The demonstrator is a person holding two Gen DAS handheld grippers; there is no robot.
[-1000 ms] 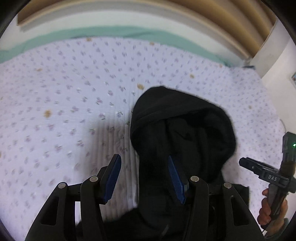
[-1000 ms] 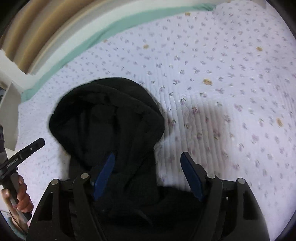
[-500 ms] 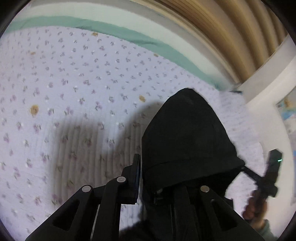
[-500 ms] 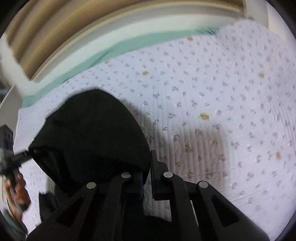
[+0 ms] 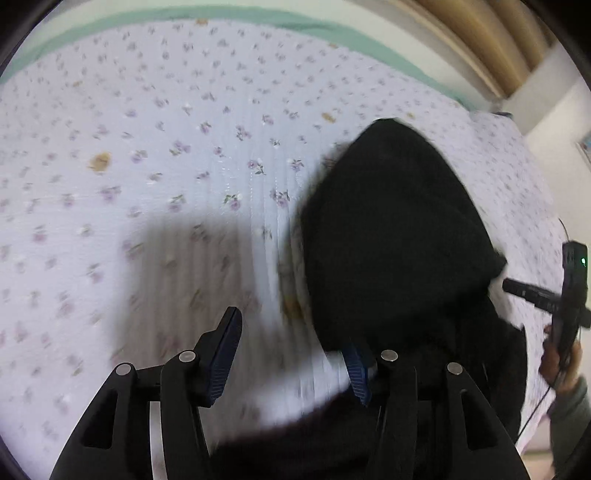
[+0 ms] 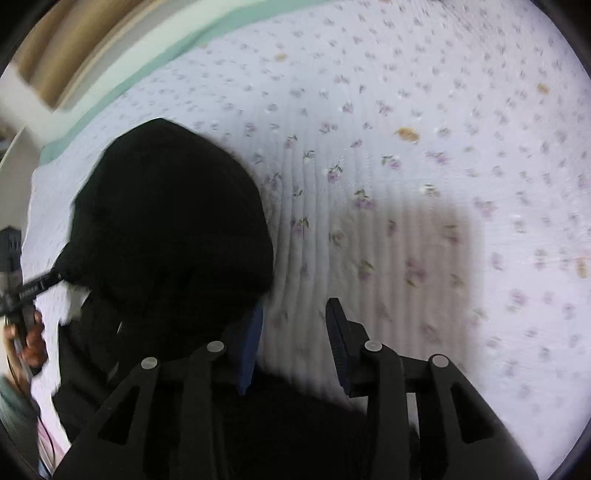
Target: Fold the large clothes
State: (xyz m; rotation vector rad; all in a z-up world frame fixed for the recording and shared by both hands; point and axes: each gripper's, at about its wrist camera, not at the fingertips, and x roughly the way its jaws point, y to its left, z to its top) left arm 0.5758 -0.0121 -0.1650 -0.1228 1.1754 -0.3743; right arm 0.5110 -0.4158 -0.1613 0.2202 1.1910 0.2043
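The hoodie (image 5: 399,236) lies on the bed (image 5: 166,155), its hood pointing toward the headboard (image 5: 491,33) behind. The left gripper (image 5: 291,354) sits at its left edge, the right gripper (image 6: 295,339) at its right, apparently just above the bedding

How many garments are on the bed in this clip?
1: a black hoodie, on the floral bedsheet between the open left gripper and open right gripper. Its lower part is hidden behind the grippers.

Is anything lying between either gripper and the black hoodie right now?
Nothing visible. The black hoodie lies right beside the open left gripper and open right gripper, with only the floral bedspread around it.
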